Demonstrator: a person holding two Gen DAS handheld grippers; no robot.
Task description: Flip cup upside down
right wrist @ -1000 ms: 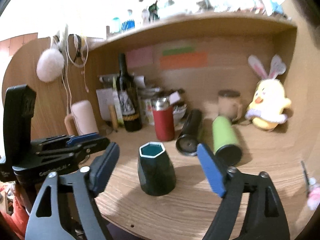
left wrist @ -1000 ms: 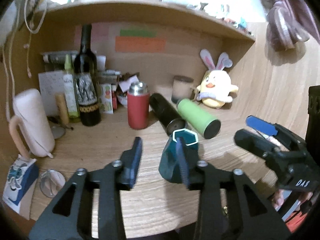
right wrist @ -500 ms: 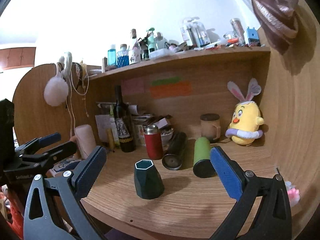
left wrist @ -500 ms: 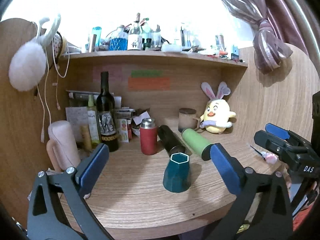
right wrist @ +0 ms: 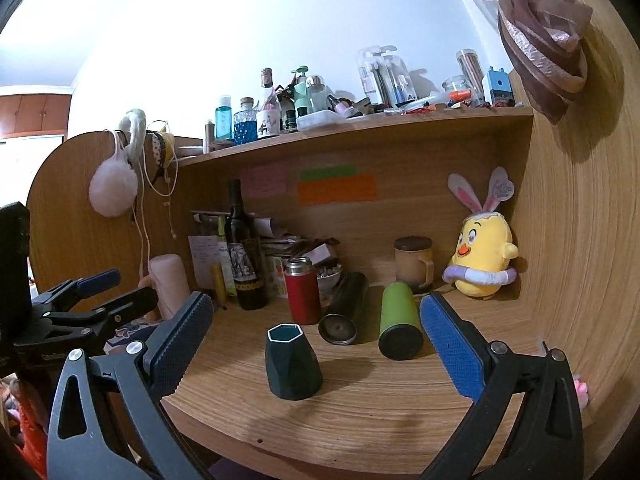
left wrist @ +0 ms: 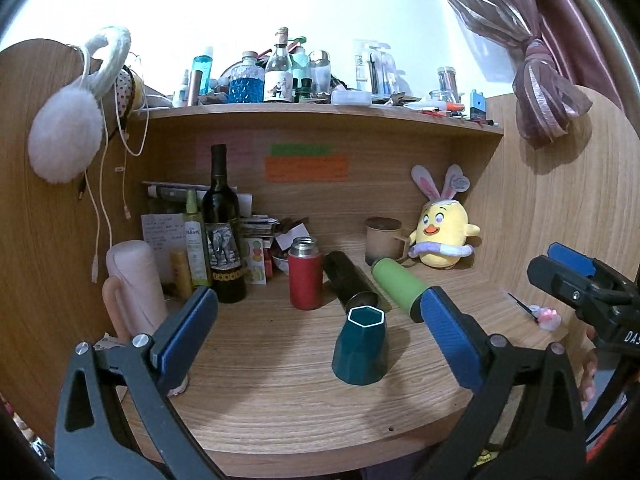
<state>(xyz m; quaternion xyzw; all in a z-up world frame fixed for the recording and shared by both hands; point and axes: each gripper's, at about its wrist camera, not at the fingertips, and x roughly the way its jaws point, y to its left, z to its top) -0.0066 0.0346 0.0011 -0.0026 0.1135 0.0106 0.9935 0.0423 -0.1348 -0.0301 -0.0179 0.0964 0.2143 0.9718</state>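
A dark teal faceted cup [left wrist: 360, 350] stands on the wooden desk with its narrow hexagonal end up and its wide end down; it also shows in the right wrist view [right wrist: 293, 362]. My left gripper [left wrist: 318, 334] is open and empty, held back from the cup near the desk's front edge. My right gripper [right wrist: 316, 342] is open and empty too, also pulled back in front of the cup. Neither gripper touches the cup. The right gripper shows at the right of the left wrist view [left wrist: 576, 280].
Behind the cup stand a red flask [left wrist: 305, 274], a lying black flask [left wrist: 350, 286] and a lying green flask [left wrist: 398, 284]. A wine bottle [left wrist: 222, 232], a pink mug [left wrist: 134, 284], a brown mug [left wrist: 383, 240] and a yellow plush chick [left wrist: 440, 234] line the back. A cluttered shelf [left wrist: 320, 114] hangs above.
My left gripper opened wide and drew back from the cup, which stayed standing on the desk. My right gripper also drew back and away. Both views now show more of the shelf.
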